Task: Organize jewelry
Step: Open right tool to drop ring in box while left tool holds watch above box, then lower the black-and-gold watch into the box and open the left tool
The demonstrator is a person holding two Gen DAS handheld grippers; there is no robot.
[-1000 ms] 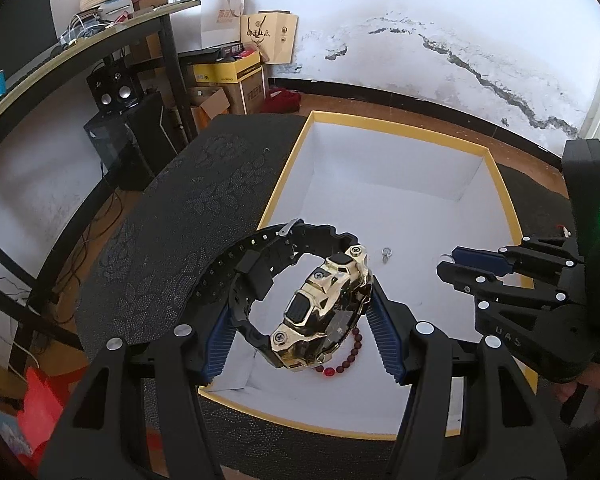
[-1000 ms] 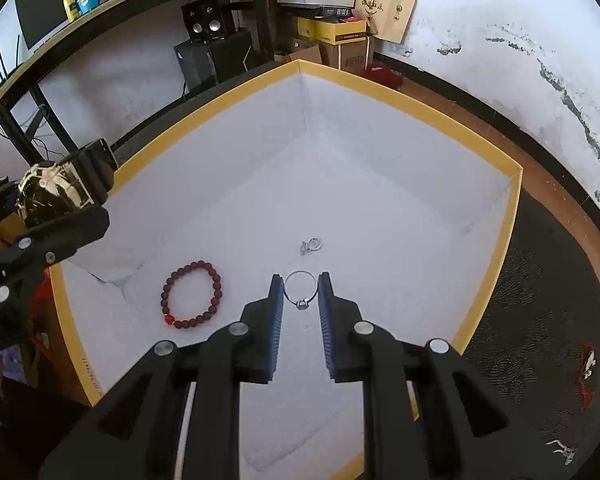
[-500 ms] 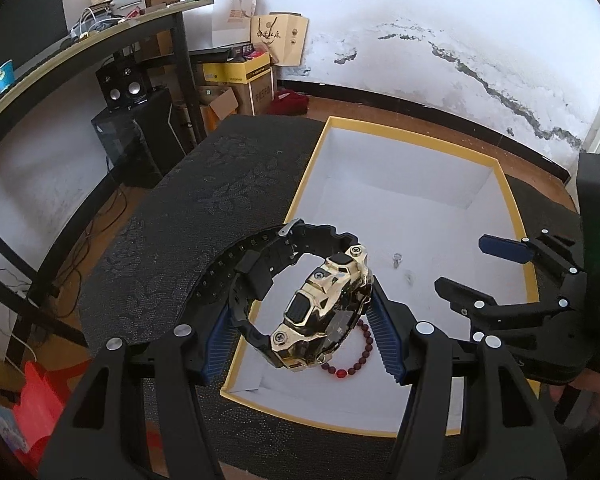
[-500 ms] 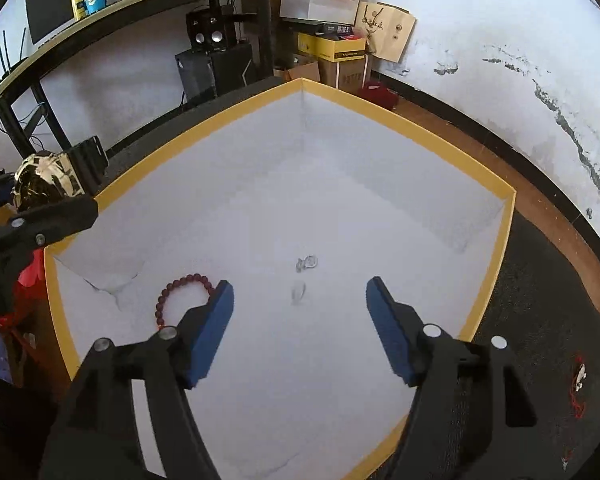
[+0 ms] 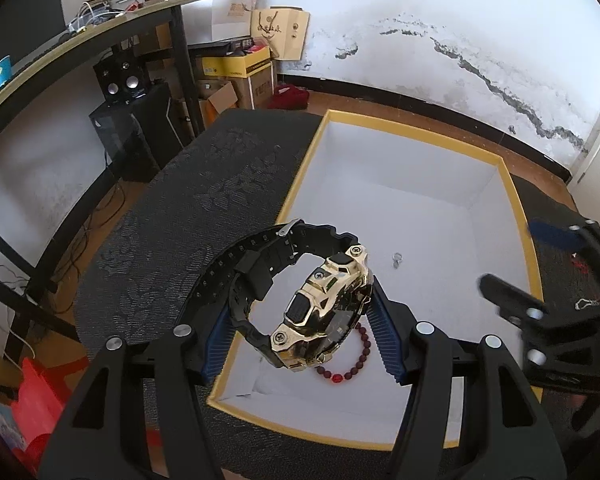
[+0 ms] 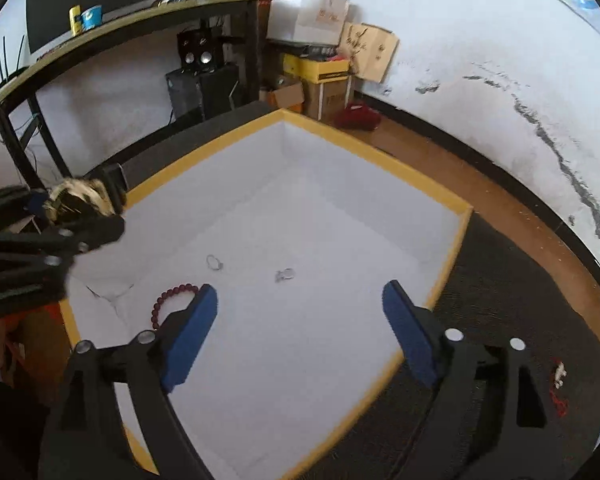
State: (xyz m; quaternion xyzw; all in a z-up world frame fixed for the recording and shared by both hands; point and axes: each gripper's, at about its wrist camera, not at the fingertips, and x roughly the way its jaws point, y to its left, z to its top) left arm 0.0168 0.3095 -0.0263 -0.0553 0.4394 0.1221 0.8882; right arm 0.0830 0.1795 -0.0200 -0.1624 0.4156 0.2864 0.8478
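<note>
Two hand-held grippers hang over a shallow white box (image 5: 416, 208) with a yellow rim, which sits on a dark patterned tabletop (image 5: 188, 216). The left hand-held gripper (image 5: 300, 332) tilts steeply down above the box's near-left corner and is clamped on a gold-cased watch (image 5: 324, 312) with a black strap; the blue pads press the strap loop on one side and the case on the other, so the watch hangs clear of the box floor. The right hand-held gripper (image 6: 300, 332) points down at a similar slant over the near-right part of the box, its jaws opening wide with nothing between the pads. In its view, a thin ring (image 6: 214, 262) lies on the white floor towards the left wall, a second small silver piece (image 6: 285, 275) lies near it towards the middle, and a red bead bracelet (image 6: 172, 300) lies close to the near-left corner, partly hidden behind the left finger. From the left wrist view the right hand-held gripper (image 5: 548, 272) appears blurred over the box's right edge. Small red and white items (image 6: 558, 380) rest on the tabletop outside the box's right edge.
</note>
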